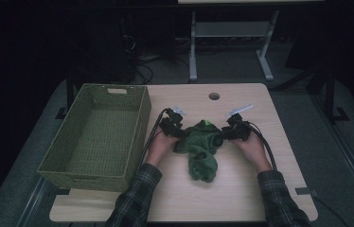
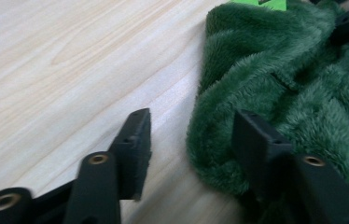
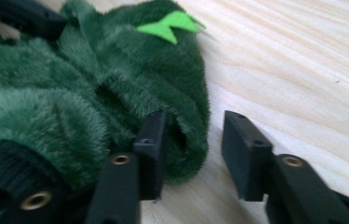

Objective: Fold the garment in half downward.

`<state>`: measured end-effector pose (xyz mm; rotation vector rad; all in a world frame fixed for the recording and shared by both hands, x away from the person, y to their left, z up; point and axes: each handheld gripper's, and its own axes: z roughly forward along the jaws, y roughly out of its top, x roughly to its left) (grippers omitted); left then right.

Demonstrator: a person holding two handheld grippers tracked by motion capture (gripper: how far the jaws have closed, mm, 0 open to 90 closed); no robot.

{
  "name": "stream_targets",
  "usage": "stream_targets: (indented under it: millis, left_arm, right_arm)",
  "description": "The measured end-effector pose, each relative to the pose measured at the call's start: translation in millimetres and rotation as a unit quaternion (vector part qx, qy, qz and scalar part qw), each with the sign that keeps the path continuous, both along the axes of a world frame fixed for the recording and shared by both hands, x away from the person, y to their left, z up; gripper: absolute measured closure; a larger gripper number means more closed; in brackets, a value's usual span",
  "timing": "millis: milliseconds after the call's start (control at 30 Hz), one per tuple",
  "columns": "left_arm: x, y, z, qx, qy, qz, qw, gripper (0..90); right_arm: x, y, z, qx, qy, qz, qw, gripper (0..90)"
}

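Fleece in dark green, a crumpled garment point(image 1: 200, 149), lies near the middle of the wooden table point(image 1: 241, 198), and everything else is best placed from it. Touching its left edge is the left gripper point(image 1: 181, 133), held in the person's left hand point(image 1: 160, 147); in the left gripper view its jaws stand apart, one over bare wood and the other pressed against the fleece point(image 2: 298, 93), with a fold of the pile bulging into the gap between them. Against its right edge sits the right gripper point(image 1: 221, 138), in the right hand point(image 1: 253, 149); the right gripper view shows those jaws parted too, the left one dug into the garment's rim point(image 3: 93, 98) and the other clear over the tabletop, so neither tool has clamped down on the cloth. A bright green tag point(image 3: 170, 24) sticks up at the garment's far end, visible as a small light spot in the high view point(image 1: 207, 124). Well left of the garment stands a woven green basket point(image 1: 139, 111) with a handle slot in its far wall. Beyond the garment, near the table's far edge, is a round cable hole point(image 1: 214, 96). Plaid sleeves point(image 1: 279, 201) come in from the near side.
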<state>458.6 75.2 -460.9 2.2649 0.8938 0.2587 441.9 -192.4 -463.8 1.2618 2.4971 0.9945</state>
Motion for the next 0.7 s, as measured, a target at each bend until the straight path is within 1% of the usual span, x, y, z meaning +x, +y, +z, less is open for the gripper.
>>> stream_targets:
  millis: [67,100,133,167,233,267,333,367,400,467,533,567,600,633,700]
  left_arm:
    - [0.2,-1.4,-1.9,0.009,0.001,-0.002,1.0,54.6]
    - [0.2,-1.3,-2.0,0.017,-0.003,-0.009,0.9998,58.7]
    - [0.0,-1.8,-1.7,0.021,-0.006,-0.01,0.9997,63.4]
    - [-0.3,-2.3,-1.3,0.024,-0.007,-0.013,0.9996,70.6]
    - [-0.4,-2.4,-1.3,0.022,-0.003,-0.021,0.9995,83.3]
    - [-0.6,-2.6,-1.0,0.022,-0.001,-0.021,0.9995,86.0]
    - [-1.5,-1.9,1.8,0.024,-0.001,-0.015,0.9996,87.5]
    - [-2.1,-0.4,4.9,0.016,-0.004,-0.01,0.9998,87.7]
    - [-2.3,0.8,7.4,0.012,-0.008,-0.007,0.9999,87.8]
    - [-2.9,3.1,15.6,0.002,-0.019,-0.002,0.9998,88.1]
    - [-3.7,3.8,25.2,-0.002,-0.03,0.001,0.9996,88.2]
    - [-4.4,3.6,30.2,-0.01,-0.037,0.003,0.9993,88.3]
    - [-5.2,3.4,36.9,-0.011,-0.045,0.002,0.9989,88.3]
    - [-5.8,3.1,40.8,-0.014,-0.05,0.002,0.9987,88.3]
    - [-7.7,2.2,50.5,-0.023,-0.064,0.003,0.9977,88.3]
  right_arm:
    - [-1.5,3.5,-0.7,-0.012,-0.008,0.001,0.9999,70.9]
    - [-1.7,4.5,-0.5,-0.018,-0.012,0.002,0.9998,73.6]
    - [-2.1,5.7,-0.6,-0.021,-0.014,0.001,0.9997,80.0]
    - [-2.2,6.1,-0.5,-0.023,-0.014,0.001,0.9996,84.5]
    - [-1.3,5.9,-1.2,-0.018,-0.013,0.0,0.9998,87.0]
    - [-1.1,5.8,-1.2,-0.016,-0.011,-0.001,0.9998,87.5]
    - [-1.2,5.2,-0.2,-0.019,-0.011,-0.003,0.9997,87.8]
    - [-1.7,4.8,0.8,-0.021,-0.014,-0.006,0.9997,87.8]
    - [-2.1,3.2,3.7,-0.016,-0.016,-0.009,0.9997,87.9]
    - [-2.7,-0.5,10.2,-0.006,-0.023,-0.011,0.9997,88.1]
    - [-3.5,-4.2,18.5,0.011,-0.033,-0.016,0.9993,88.1]
    - [-3.8,-5.7,22.1,0.016,-0.042,-0.017,0.9989,88.1]
    - [-4.4,-7.1,25.8,0.018,-0.046,-0.019,0.9986,88.1]
    - [-3.2,-8.8,29.9,0.018,-0.044,-0.019,0.9987,88.1]
    - [-2.6,-10.7,35.4,0.021,-0.053,-0.021,0.9982,88.1]
